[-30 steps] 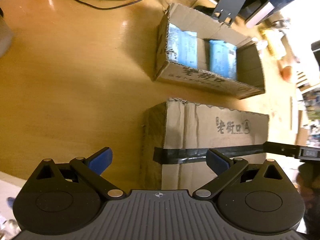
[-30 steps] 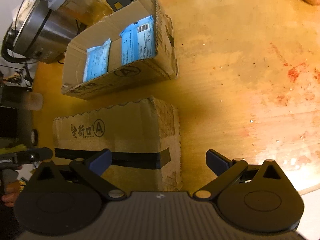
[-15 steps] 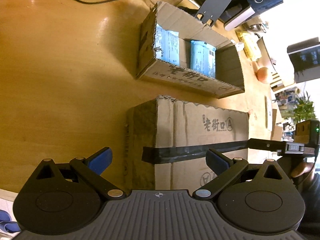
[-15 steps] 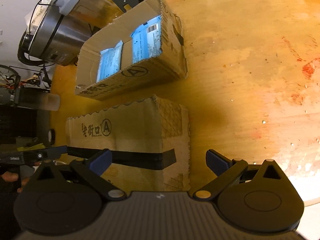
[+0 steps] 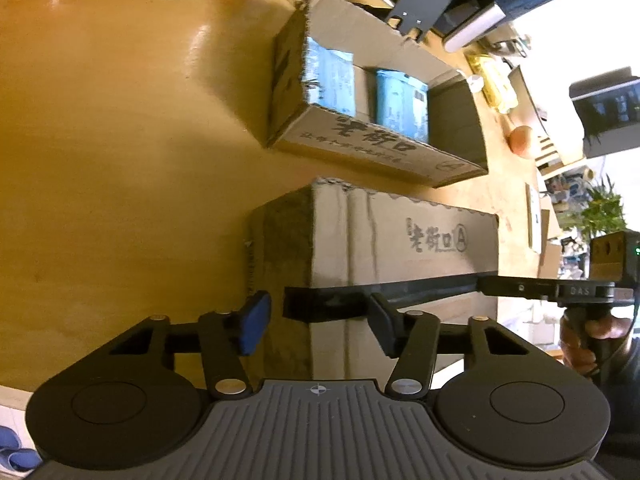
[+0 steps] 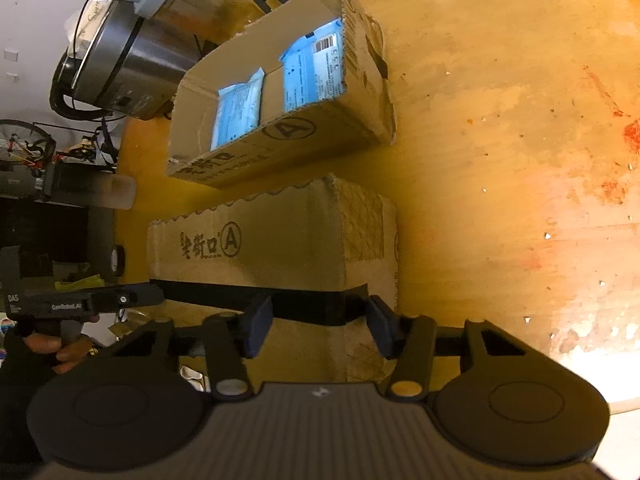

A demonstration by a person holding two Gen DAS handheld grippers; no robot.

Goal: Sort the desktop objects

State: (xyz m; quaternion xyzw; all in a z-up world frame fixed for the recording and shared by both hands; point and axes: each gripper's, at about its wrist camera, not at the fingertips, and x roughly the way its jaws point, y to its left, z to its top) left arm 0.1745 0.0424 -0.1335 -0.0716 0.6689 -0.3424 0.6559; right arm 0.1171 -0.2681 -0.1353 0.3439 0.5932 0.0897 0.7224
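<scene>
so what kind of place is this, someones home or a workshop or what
Probably a lived-in home or small workspace rather than a factory: a worn, stained wooden tabletop carries two printed cardboard boxes, one open with blue packets, one closed. A steel kitchen appliance stands behind, and a potted plant sits off to the side.

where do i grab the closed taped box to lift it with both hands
Take the closed taped box at its two short ends, coming down from above at the left and right, by the black tape band. It lies flat and long, likely too wide for one grip, and the open box sits close behind its far side.
</scene>
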